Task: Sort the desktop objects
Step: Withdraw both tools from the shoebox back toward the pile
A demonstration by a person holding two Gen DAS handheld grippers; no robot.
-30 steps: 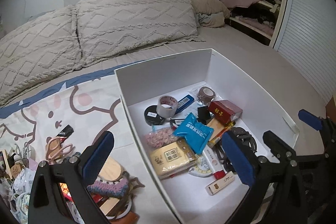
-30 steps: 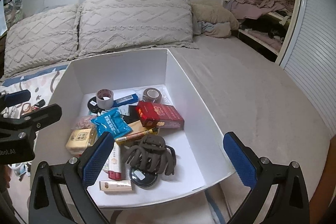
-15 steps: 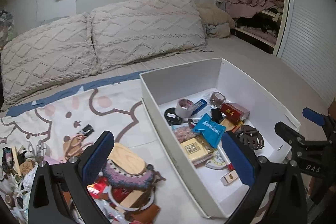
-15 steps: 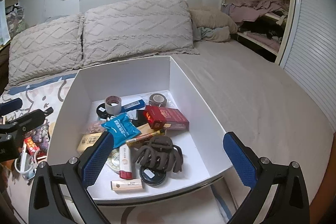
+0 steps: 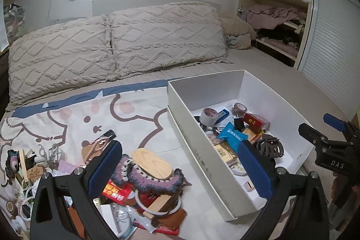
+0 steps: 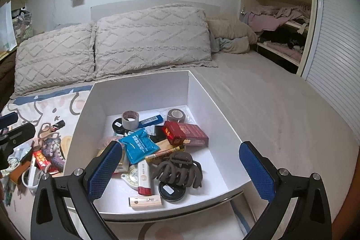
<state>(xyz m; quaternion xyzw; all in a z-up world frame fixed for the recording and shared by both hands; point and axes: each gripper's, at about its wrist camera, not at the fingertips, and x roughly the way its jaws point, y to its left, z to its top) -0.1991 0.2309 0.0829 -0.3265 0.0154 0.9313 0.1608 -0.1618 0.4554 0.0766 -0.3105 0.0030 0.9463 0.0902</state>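
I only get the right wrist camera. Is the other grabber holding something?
Observer: No. The left gripper has its jaws open with nothing between them, above the pile beside the white cardboard box.
Operator: The box wall blocks that pile for me. What's on top?
Observer: A pale oval wooden board, lying flat on a purple crocheted piece.

Left hand-held gripper [image 5: 180, 163] farther back from white box [image 5: 203, 163], above clutter pile [image 5: 144, 177].
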